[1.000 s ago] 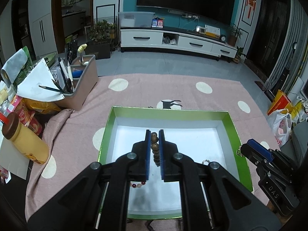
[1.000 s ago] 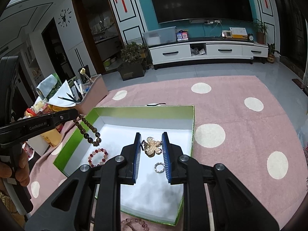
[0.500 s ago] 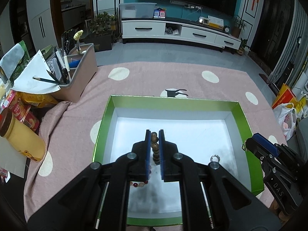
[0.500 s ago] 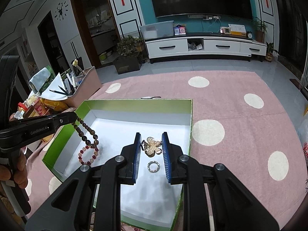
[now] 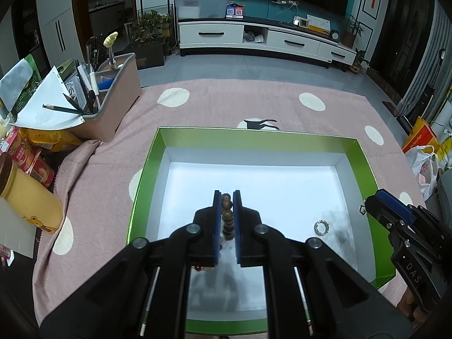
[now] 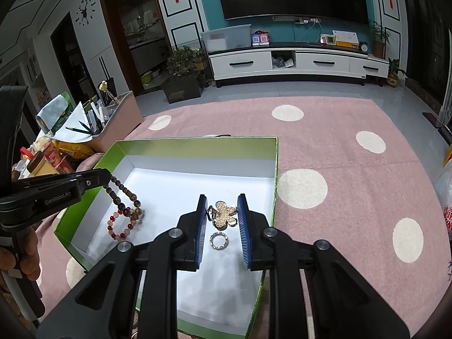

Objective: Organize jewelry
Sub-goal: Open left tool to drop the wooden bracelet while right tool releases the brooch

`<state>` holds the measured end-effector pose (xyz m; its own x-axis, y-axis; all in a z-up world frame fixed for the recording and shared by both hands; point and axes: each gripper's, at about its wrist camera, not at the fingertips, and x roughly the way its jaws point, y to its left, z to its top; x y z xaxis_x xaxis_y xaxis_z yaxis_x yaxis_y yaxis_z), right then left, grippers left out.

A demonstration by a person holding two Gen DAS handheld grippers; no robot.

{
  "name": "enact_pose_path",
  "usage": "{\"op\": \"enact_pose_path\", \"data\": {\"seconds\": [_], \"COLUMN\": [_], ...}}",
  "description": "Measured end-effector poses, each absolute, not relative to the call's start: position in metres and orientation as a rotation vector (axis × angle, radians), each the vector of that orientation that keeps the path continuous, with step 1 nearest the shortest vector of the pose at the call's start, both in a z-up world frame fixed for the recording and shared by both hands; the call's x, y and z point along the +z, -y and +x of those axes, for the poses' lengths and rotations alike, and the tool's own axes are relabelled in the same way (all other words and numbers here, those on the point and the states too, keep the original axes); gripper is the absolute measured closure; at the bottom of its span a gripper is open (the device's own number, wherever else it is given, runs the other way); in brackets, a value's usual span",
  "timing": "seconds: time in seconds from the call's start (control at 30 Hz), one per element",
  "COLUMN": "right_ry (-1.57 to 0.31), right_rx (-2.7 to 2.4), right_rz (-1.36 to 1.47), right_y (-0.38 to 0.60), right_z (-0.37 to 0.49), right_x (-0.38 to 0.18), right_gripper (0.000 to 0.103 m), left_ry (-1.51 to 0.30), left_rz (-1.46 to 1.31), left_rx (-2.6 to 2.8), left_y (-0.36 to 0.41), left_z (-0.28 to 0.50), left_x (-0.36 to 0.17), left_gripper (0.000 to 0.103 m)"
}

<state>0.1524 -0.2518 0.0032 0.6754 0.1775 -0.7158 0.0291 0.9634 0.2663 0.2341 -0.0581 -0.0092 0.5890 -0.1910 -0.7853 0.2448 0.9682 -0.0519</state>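
Note:
A green box (image 5: 363,166) with a white floor lies on the pink dotted cloth; it also shows in the right wrist view (image 6: 275,169). My left gripper (image 5: 226,197) is shut on a brown bead bracelet (image 5: 227,214), whose loop (image 6: 124,192) hangs down onto a red and pink bead bracelet (image 6: 120,227) on the box floor. My right gripper (image 6: 221,212) is shut on a gold flower brooch (image 6: 223,214), held above the box's right part. A silver ring (image 6: 219,242) lies on the floor below it, and shows in the left wrist view (image 5: 322,227).
A grey organiser (image 5: 113,104) with pens and paper stands at the far left. A yellow bottle (image 5: 28,197) and snack packs (image 5: 34,163) lie left of the box. Bags (image 5: 423,163) sit on the floor to the right.
My left gripper has lowered the brown bracelet until its loop rests on the red bead bracelet. My right gripper has moved slightly in over the box with the brooch.

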Motion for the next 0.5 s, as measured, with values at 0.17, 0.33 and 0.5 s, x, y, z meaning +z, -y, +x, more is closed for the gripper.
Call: {"op": "enact_pose_path", "data": {"seconds": [0.17,0.33,0.5], "right_ry": [-0.834,-0.838,-0.832], "right_rx": [0.083,0.076,0.074], "right_rz": [0.272,0.275,0.281], "right_y": [0.2521,0.2527,0.2535], "right_z": [0.1528,0.1523,0.1506], "right_x": [0.002,0.0012,0.0035], "right_gripper": [0.081,0.081,0.08], "left_ry": [-0.914,-0.912,-0.91], "left_rz": [0.069,0.071,0.072], "left_rx": [-0.248,-0.246,-0.243], "left_y": [0.0571,0.0569,0.0555], "left_z": [0.2348,0.2341,0.233], "left_x": [-0.0119,-0.0113,-0.01], "left_gripper": [0.096,0.096,0.092]}}
